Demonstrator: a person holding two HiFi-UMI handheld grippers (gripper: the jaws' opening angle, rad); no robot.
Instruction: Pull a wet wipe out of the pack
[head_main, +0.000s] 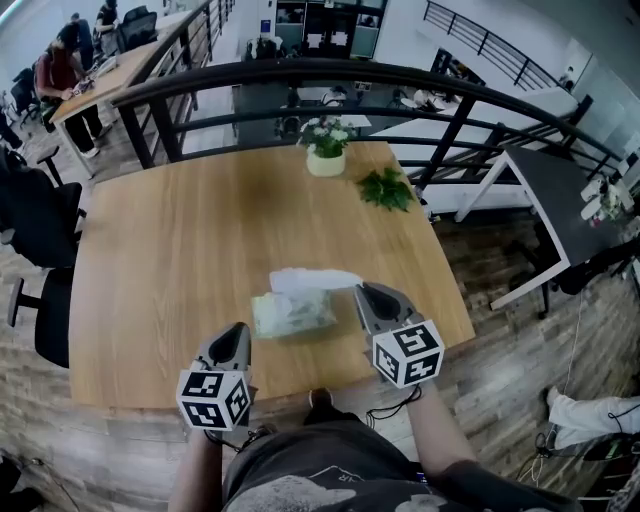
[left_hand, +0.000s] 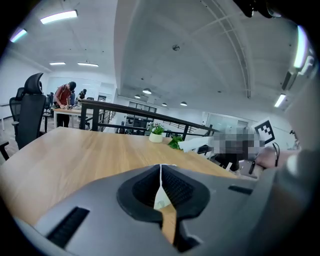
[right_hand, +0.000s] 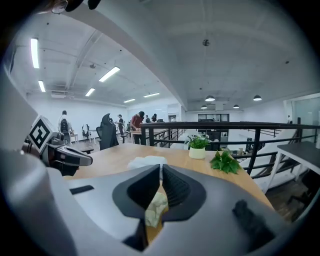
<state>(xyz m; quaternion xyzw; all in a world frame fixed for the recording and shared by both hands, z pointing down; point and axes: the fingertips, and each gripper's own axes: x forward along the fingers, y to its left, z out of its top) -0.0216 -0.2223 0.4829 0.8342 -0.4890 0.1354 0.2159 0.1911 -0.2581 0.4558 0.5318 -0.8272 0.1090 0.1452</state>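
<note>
The wet wipe pack (head_main: 292, 312), pale green and glossy, lies flat on the wooden table (head_main: 180, 250) near its front edge. A loose white wipe (head_main: 314, 279) lies just beyond the pack. My left gripper (head_main: 240, 331) hovers at the pack's near left, shut with nothing in it. My right gripper (head_main: 363, 291) is at the pack's right, its tip close to the wipe's right end, also shut and empty. In the right gripper view the jaws (right_hand: 161, 168) meet, with the pack (right_hand: 156, 208) below and the wipe (right_hand: 147, 161) ahead. The left gripper (left_hand: 160, 168) shows closed jaws too.
A small flowering plant in a white pot (head_main: 326, 152) and a green leafy sprig (head_main: 386, 189) sit at the table's far edge. A black railing (head_main: 330, 75) runs behind. Office chairs (head_main: 40, 230) stand to the left. People work at a far desk (head_main: 95, 85).
</note>
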